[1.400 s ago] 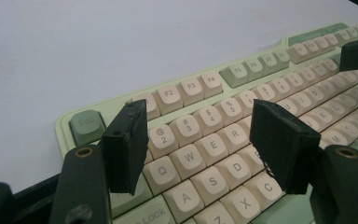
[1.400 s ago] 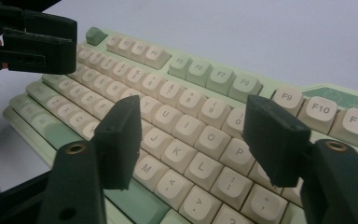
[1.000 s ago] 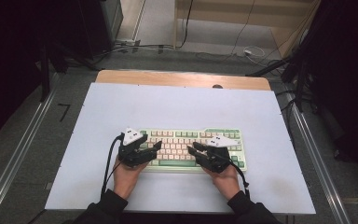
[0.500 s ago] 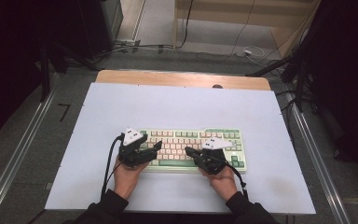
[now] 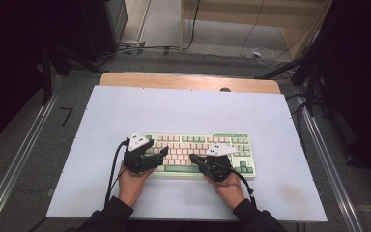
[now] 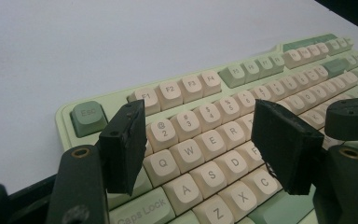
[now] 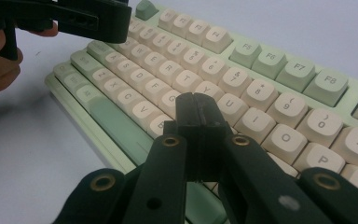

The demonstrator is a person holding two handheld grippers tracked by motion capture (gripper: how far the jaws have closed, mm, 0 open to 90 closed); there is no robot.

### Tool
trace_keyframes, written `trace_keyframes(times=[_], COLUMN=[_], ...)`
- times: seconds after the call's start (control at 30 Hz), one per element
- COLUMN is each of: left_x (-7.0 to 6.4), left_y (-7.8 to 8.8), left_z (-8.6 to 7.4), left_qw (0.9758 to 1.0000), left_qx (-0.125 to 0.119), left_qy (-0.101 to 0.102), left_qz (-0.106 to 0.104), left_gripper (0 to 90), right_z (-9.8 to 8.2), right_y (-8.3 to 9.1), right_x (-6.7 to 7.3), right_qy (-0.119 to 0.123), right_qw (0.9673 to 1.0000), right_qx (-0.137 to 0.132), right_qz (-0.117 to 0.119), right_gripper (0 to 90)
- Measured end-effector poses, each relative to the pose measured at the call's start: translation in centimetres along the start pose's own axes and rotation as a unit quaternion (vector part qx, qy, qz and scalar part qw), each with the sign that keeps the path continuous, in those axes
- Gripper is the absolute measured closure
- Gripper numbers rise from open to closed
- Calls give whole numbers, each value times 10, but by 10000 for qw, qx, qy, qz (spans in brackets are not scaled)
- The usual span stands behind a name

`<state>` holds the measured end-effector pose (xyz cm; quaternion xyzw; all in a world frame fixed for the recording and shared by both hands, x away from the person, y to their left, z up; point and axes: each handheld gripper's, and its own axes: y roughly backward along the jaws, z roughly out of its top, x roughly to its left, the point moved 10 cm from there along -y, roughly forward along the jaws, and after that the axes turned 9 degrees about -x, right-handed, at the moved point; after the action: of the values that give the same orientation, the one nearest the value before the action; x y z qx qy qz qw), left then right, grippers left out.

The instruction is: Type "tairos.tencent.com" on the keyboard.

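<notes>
A pale green keyboard [image 5: 198,145] with cream keys lies on a white mat [image 5: 174,106], a little toward the near side. My left gripper [image 5: 160,152] hovers over the keyboard's left end. In the left gripper view its jaws [image 6: 198,123] stand open above the number and Q-W-E rows, with nothing between them. My right gripper [image 5: 194,158] is over the middle of the keyboard. The right gripper view shows its fingertips [image 7: 196,100] pressed together, empty, just above the keys near the H and N area of the keyboard [image 7: 261,107].
The wooden table edge [image 5: 188,81] shows beyond the mat. Metal rails [image 5: 24,154] run along both sides. Cables and dark stands sit on the floor behind. The other gripper [image 7: 88,21] shows at the top left of the right gripper view.
The right gripper has edged slightly left and nearer over the keys. The left gripper has kept still.
</notes>
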<state>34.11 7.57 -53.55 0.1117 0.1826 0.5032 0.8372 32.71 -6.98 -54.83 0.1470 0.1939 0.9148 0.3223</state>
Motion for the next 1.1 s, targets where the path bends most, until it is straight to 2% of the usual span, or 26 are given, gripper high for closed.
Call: trace_keyframes(times=[0.83, 0.97, 1.1], left_x=[-2, -2, -3], left_y=[-1, -1, -1], left_z=[-1, -1, -1], left_qw=[10000, 10000, 10000], left_qx=[20, 13, 13], left_qy=[-3, 18, 17], left_qz=[-34, -45, -42], left_gripper=[362, 362, 362], right_z=[-10, 2, 11], right_y=[-8, 0, 8], right_x=[3, -1, -11], right_qy=[99, -45, -289], right_qw=[9997, 10000, 9991], right_qx=[241, -58, -318], right_qz=[27, 42, -36], right_gripper=[874, 867, 744])
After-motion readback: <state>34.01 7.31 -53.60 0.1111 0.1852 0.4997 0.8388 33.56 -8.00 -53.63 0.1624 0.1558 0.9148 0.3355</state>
